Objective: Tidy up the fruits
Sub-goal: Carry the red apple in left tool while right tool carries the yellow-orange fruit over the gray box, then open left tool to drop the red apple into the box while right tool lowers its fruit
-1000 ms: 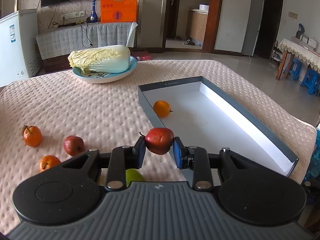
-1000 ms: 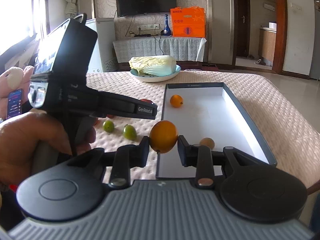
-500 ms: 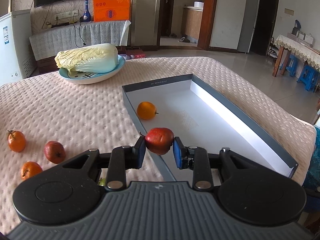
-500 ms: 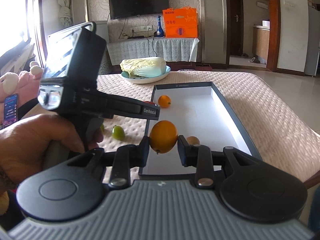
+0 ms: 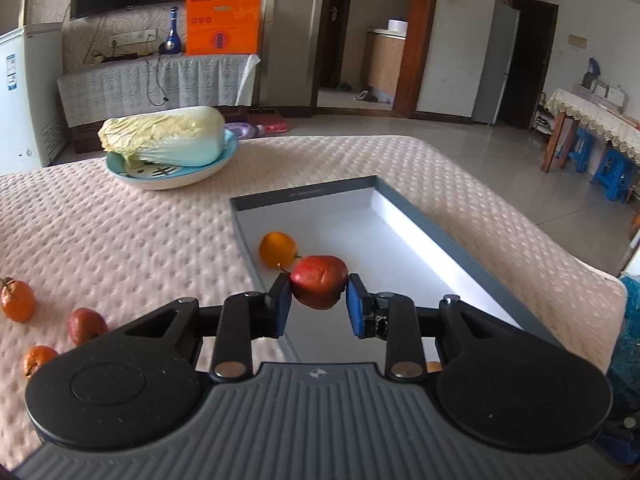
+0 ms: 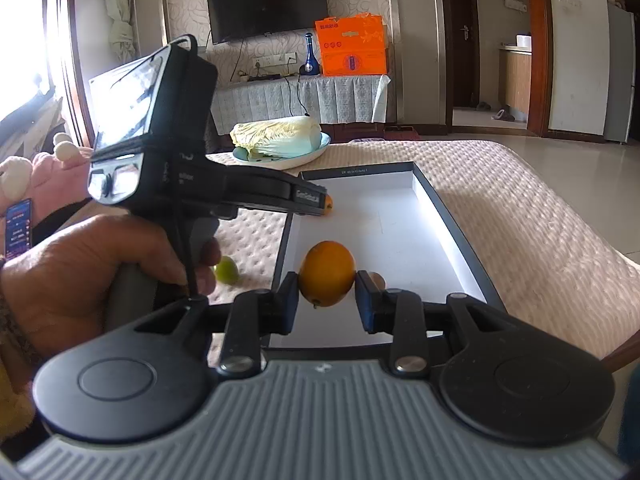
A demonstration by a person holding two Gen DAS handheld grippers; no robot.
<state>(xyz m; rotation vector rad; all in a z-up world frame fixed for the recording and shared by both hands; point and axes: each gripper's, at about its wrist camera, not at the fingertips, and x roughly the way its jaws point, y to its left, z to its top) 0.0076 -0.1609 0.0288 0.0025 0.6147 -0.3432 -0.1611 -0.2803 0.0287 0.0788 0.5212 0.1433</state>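
My left gripper (image 5: pixel 319 305) is shut on a red apple (image 5: pixel 319 281), held over the near left part of the shallow grey box (image 5: pixel 472 256). One orange (image 5: pixel 277 249) lies inside the box by its left wall. In the right wrist view my right gripper (image 6: pixel 327 306) is shut on an orange (image 6: pixel 327 278) above the near end of the same box (image 6: pixel 440 208). A small brownish fruit (image 6: pixel 377 279) sits in the box just behind the right finger. The left gripper's body (image 6: pixel 168 168), held by a hand (image 6: pixel 92 276), crosses the left of that view.
On the pink quilted cloth left of the box lie two oranges (image 5: pixel 17 300) (image 5: pixel 37 360) and a red apple (image 5: pixel 85 325). A green fruit (image 6: pixel 226 271) lies by the box. A cabbage on a plate (image 5: pixel 168 172) stands at the table's far side.
The left gripper has carried the red apple rightward, from over the cloth to over the box. The right gripper still holds its orange, with the box a little nearer.
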